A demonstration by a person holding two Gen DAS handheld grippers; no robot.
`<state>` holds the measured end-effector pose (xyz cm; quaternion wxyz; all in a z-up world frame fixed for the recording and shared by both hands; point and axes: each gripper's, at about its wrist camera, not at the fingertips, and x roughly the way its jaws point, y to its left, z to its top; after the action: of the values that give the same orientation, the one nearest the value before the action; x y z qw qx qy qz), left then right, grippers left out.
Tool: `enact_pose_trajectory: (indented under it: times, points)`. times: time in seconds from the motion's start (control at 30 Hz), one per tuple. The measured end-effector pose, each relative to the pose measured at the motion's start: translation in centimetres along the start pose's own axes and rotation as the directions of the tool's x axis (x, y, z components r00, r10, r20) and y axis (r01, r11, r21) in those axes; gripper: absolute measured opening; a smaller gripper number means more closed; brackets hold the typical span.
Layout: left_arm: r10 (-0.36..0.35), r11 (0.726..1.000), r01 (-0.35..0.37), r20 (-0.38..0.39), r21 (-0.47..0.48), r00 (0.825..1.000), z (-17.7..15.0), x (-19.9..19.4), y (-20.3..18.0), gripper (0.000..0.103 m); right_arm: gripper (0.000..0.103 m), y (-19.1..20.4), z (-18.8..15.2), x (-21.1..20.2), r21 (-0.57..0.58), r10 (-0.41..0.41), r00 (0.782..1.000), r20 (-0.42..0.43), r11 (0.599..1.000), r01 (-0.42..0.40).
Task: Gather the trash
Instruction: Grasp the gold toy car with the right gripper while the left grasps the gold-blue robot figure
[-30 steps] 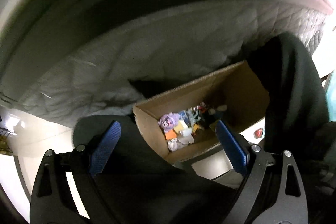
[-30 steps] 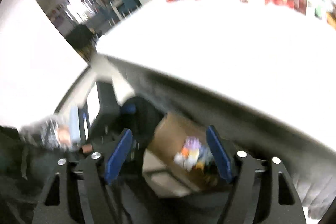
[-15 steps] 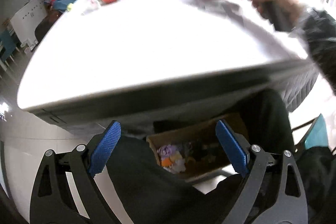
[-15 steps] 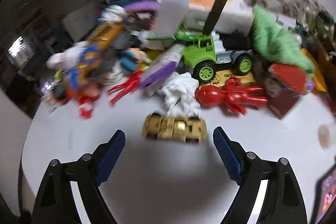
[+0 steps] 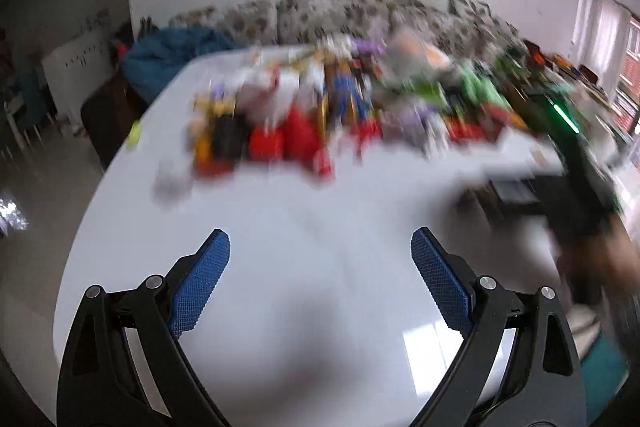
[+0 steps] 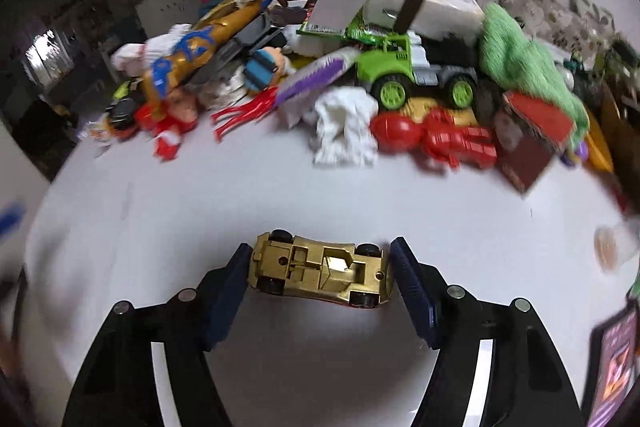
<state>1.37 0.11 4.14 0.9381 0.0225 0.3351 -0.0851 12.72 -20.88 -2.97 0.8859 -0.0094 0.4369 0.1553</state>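
Left tool (image 5: 320, 279) hangs wide and empty above the bare near part of the white table (image 5: 280, 211), with the blurred heap of toys (image 5: 344, 115) well beyond it.

Right tool (image 6: 318, 277) has just been closing around the gold toy car (image 6: 320, 277), which lies upside down between the pads, very close to both (contact unclear). I judge the car small, rigid, light and rather slick; gripping end to end, as framed, should suit it.
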Motion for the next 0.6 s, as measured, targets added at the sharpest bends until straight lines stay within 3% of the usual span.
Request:
enact_pose_trajectory:
  times: [0.17,0.27,0.33,0.37,0.47,0.5,0.6]
  points:
    - [0.069,0.997,-0.069,0.004,0.035,0.998,7.9,7.5,-3.1,0.090,0.069,-1.3,-2.9,-2.6,-0.004,0.033,0.999,0.007,0.999,-0.033]
    - [0.152,0.986,-0.148,-0.049,0.070,0.987,10.6,12.3,-4.3,0.090,0.069,-2.2,-3.1,-3.6,0.009,0.056,0.998,0.006,0.998,-0.057]
    - [0.153,0.988,-0.149,-0.100,0.048,0.983,11.3,15.4,-4.0,0.088,0.069,-2.5,-3.1,-3.8,0.012,0.070,0.998,0.007,0.998,-0.070]
    - [0.168,0.986,-0.165,-0.107,0.038,0.980,11.4,16.2,-3.8,0.068,0.069,-2.7,-3.0,-3.8,0.013,0.073,0.997,0.009,0.997,-0.073]
    - [0.228,0.974,-0.227,-0.076,0.025,0.971,11.0,16.6,-3.2,0.042,0.069,-2.9,-2.8,-3.7,0.029,0.090,0.996,0.014,0.995,-0.091]
    - [0.210,0.978,-0.210,-0.066,0.017,0.975,10.9,16.0,-3.0,0.037,0.069,-2.9,-2.9,-3.7,0.030,0.093,0.996,0.016,0.995,-0.094]
    - [0.176,0.984,-0.176,-0.028,-0.009,0.984,10.1,12.7,-2.7,0.037,0.069,-2.6,-2.7,-3.9,0.024,0.096,0.995,0.028,0.995,-0.096]
